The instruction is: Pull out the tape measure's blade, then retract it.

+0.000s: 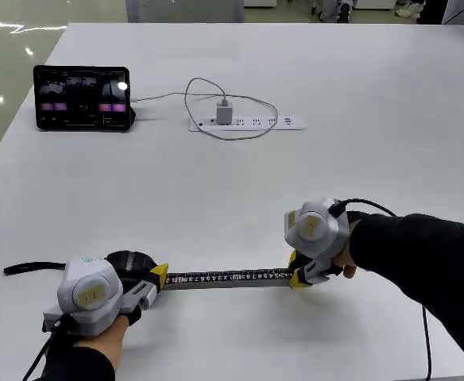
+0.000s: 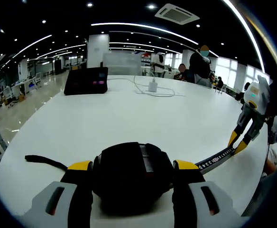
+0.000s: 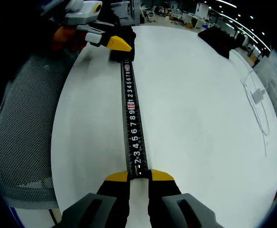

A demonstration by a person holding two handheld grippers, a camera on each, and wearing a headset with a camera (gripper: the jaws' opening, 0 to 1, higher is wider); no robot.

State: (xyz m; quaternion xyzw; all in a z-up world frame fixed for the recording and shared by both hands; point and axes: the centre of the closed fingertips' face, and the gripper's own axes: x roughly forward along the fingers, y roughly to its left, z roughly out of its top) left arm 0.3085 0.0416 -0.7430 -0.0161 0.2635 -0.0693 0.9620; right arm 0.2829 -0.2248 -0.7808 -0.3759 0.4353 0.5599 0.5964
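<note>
A black tape measure case [image 1: 133, 265] lies on the white table, held between the yellow-tipped jaws of my left gripper [image 1: 154, 279]. In the left gripper view the case [image 2: 131, 172] sits between the two jaws. Its black blade [image 1: 228, 277] with white numbers stretches flat along the table to the right. My right gripper [image 1: 301, 277] is shut on the blade's end. In the right gripper view the blade [image 3: 132, 123] runs from my right gripper [image 3: 138, 175] up to the case [image 3: 121, 49]. A black wrist strap [image 1: 33, 268] trails left from the case.
A tablet [image 1: 83, 98] stands at the far left of the table. A white power strip [image 1: 248, 123] with a charger and looped cable [image 1: 208, 99] lies at the back centre. People stand beyond the table's far edge [image 2: 200, 64].
</note>
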